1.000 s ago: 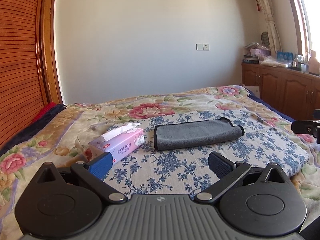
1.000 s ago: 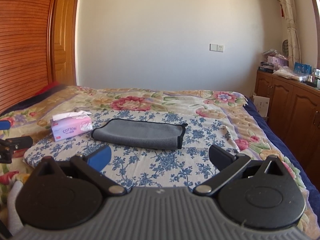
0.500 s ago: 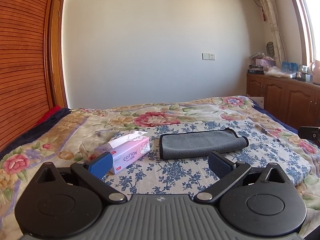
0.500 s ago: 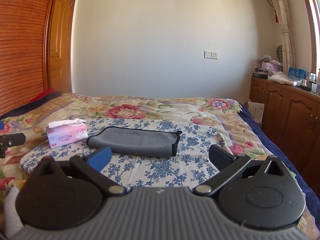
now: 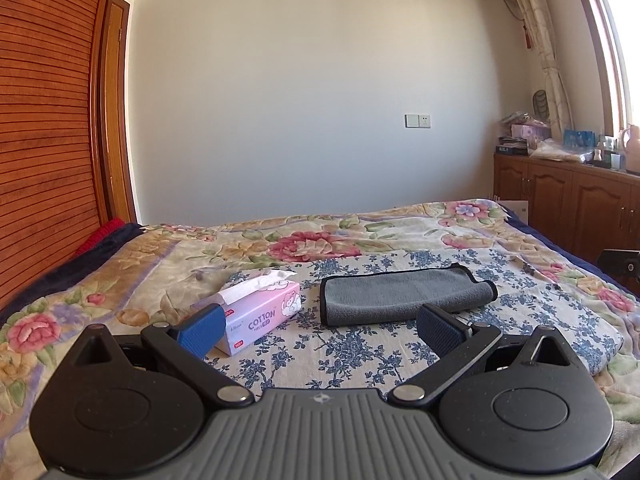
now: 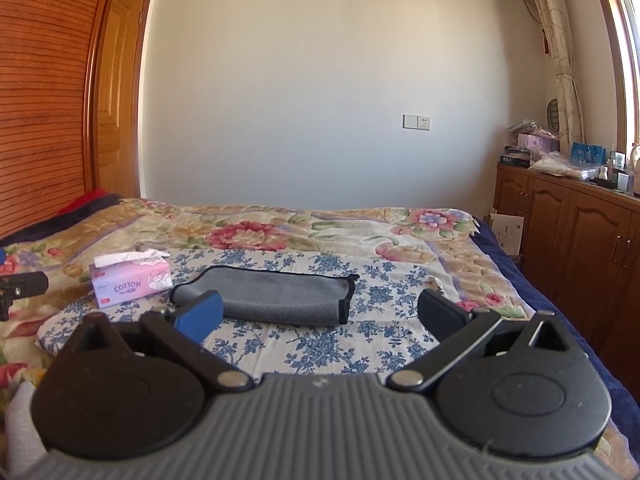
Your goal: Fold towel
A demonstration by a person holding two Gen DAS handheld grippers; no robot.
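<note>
Lying folded on blue-floral cloth (image 5: 360,356) on bed (image 5: 120,280): grey towel (image 5: 400,296). Tissue box (image 5: 260,312) just beside towel. Left tool (image 5: 320,328), right tool (image 6: 320,314) short of towel, fingers apart, empty.

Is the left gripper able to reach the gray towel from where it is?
Probably yes. The left gripper is open and holds nothing, and the towel lies flat on the bed straight ahead. The tissue box sits off to the towel's left, out of the way.
</note>
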